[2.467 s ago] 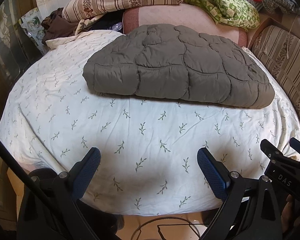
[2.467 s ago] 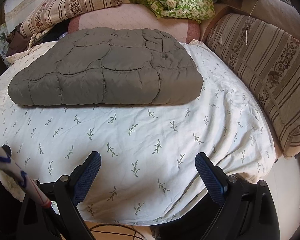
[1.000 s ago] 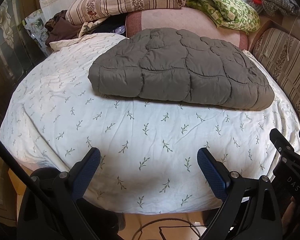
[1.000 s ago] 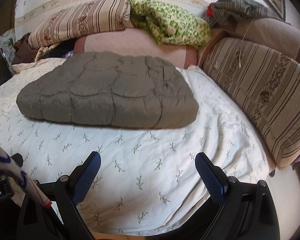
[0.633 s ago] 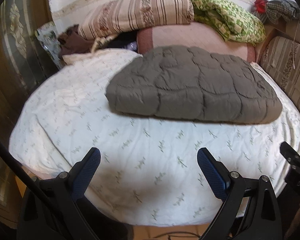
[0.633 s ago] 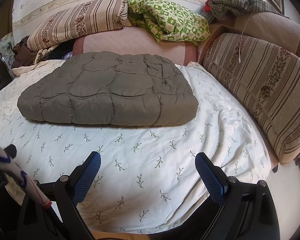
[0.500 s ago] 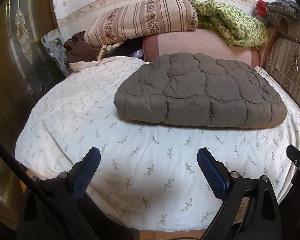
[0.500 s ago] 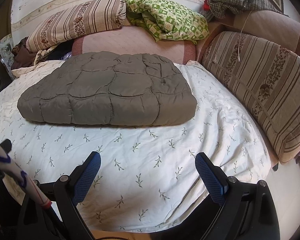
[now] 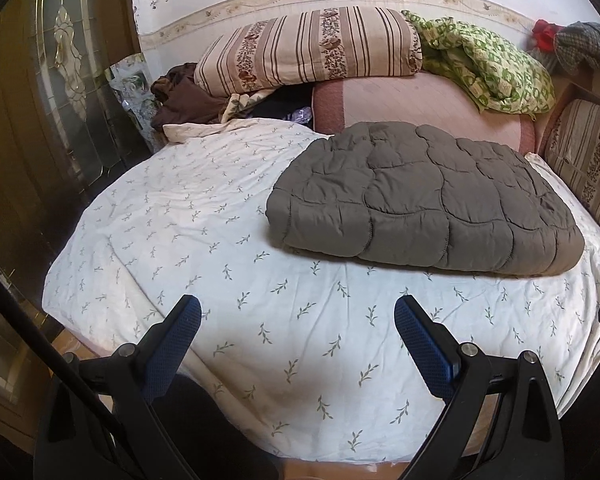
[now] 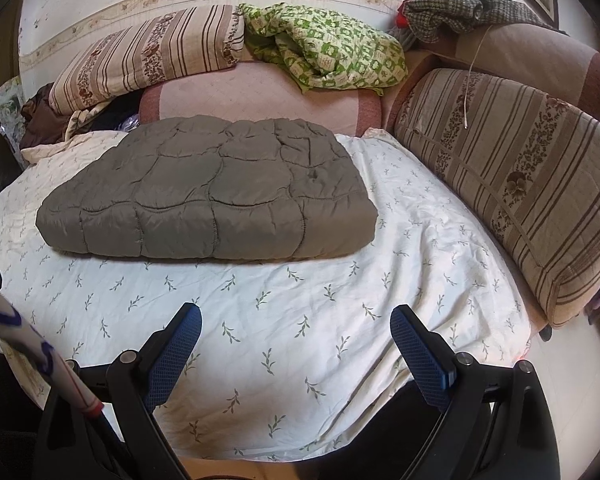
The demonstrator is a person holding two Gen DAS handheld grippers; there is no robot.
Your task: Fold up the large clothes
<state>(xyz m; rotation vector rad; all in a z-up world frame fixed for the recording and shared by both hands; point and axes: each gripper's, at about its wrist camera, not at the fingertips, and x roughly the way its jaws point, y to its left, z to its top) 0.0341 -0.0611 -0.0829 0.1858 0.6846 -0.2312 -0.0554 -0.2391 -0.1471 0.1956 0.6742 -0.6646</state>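
A grey quilted padded garment lies folded into a flat rectangle on the white leaf-print bed sheet; it also shows in the right wrist view. My left gripper is open and empty, held above the sheet's near edge, well short of the garment. My right gripper is open and empty, also back from the garment over the near part of the sheet.
A striped bolster, a green patterned blanket and a pink cushion line the back. A striped cushion runs along the right side. A glass-panelled door stands at the left.
Both grippers have pulled back and tilted up from the bed, so more of the wall and door shows. The folded garment has not moved. Both grippers stay open.
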